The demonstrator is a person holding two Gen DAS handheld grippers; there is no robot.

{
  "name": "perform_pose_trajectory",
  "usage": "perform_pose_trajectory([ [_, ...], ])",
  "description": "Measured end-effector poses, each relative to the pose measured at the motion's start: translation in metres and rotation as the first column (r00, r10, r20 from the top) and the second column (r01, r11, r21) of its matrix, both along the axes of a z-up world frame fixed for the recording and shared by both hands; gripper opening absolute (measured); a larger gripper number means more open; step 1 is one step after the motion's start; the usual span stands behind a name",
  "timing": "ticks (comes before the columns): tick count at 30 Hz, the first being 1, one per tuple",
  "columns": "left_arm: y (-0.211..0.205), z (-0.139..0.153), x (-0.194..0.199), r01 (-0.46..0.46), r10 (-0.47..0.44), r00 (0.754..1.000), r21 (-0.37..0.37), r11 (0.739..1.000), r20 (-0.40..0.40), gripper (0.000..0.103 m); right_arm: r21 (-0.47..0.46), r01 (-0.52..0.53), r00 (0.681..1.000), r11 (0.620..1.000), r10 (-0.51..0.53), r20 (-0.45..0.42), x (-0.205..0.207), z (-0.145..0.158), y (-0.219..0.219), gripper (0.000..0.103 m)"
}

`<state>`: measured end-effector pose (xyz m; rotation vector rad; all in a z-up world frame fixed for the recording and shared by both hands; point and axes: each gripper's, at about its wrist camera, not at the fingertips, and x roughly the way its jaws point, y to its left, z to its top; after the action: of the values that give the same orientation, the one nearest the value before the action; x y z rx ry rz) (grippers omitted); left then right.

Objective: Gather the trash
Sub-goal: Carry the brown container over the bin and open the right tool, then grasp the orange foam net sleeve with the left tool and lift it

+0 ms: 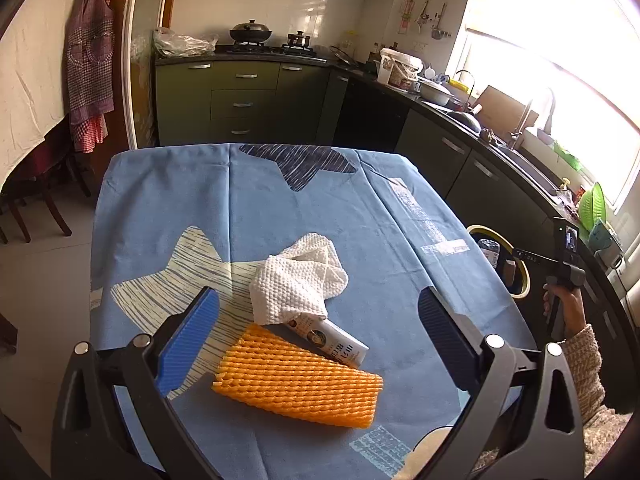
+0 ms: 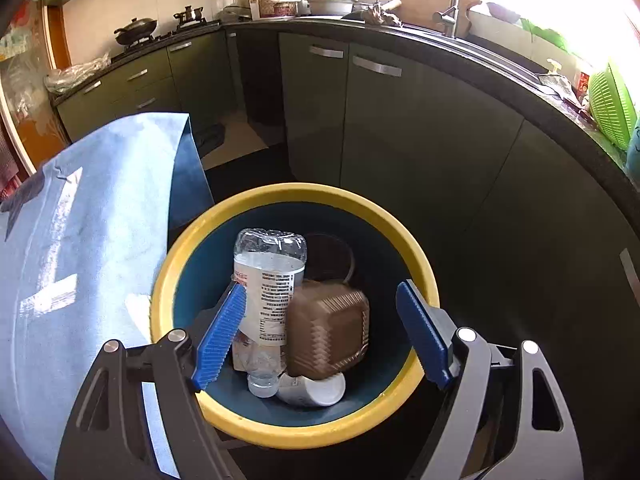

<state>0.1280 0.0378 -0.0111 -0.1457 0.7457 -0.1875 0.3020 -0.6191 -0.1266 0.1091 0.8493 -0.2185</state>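
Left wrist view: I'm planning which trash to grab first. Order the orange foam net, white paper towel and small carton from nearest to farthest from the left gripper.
1. Orange foam net, between the open left gripper fingers.
2. Small carton, just behind it.
3. White paper towel, farthest, draped over the carton's far end.

Left claw (image 1: 318, 334) spread wide above the blue-clothed worktop (image 1: 168, 200), gripping nothing. Between its pads — an orange foam net (image 1: 298, 384), touching a small printed carton (image 1: 334, 342) half tucked under a crumpled white paper towel (image 1: 298, 280). Far right — right claw (image 1: 566, 242) over a yellow-rimmed bin (image 1: 520, 276).
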Motion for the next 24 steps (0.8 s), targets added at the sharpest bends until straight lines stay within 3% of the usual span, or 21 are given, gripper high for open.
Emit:
perform_pose_trajectory([
  [7,0.011,-0.008,0.002,-0.031,0.031,0.999,-0.008,0.999,-0.037,0.096,0.073,-0.107,0.991,0.992,0.100,0.092,-0.046,0.030,0.033,0.079],
  [13,0.019,-0.034,0.013,-0.035,0.030,0.990,-0.033,0.999,-0.140,0.096,0.112,-0.234,0.969,0.966,0.222,0.110,-0.078,0.040,0.075,0.082],
  [18,0.031,-0.060,0.016,-0.072,0.048,0.965,-0.086,0.994,-0.256,0.096,0.141,-0.295,0.953,0.945,0.280,0.115,-0.091,0.041,0.101,0.082],
  [24,0.031,-0.081,0.000,-0.095,0.043,0.941,-0.139,0.986,-0.337,0.096,0.156,-0.334,0.940,0.930,0.318,0.120,-0.094,0.040,0.116,0.082],
])
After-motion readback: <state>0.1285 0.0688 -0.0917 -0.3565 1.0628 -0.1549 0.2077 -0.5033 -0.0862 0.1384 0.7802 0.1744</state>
